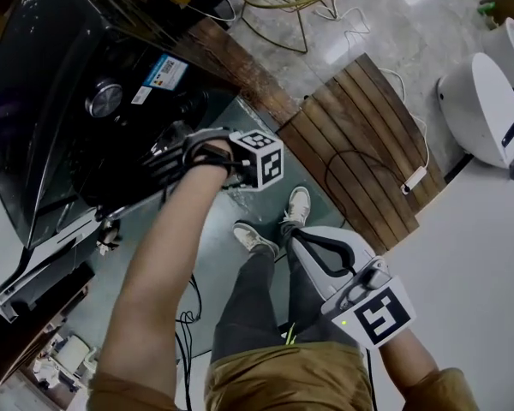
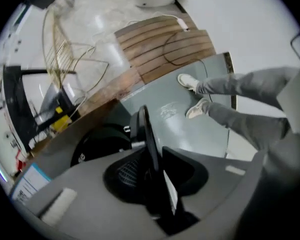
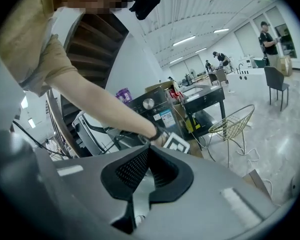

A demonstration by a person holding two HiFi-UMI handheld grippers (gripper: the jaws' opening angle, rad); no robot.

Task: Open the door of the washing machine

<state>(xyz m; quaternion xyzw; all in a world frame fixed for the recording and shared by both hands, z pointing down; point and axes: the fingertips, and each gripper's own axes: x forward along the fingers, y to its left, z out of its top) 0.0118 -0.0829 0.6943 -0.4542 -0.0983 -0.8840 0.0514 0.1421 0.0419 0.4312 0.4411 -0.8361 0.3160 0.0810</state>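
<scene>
Clamping the door edge (image 2: 142,126) between narrow jaws, the left gripper (image 2: 152,156) should pull toward five o'clock — steadily, without twisting.

1. Washer (image 1: 60,101): black, glossy, at 10 o'clock in the head view; carries a silver dial (image 1: 105,98) and a blue-white label (image 1: 165,71).
2. Door (image 2: 146,134): dark, thin-rimmed, seen edge-on and upright, mid-frame in the left gripper view.

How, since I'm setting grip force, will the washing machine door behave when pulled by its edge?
Probably stiff: the door edge clamped in the left gripper looks thin and unbent. Its glossy dark surface may be slippery.
</scene>
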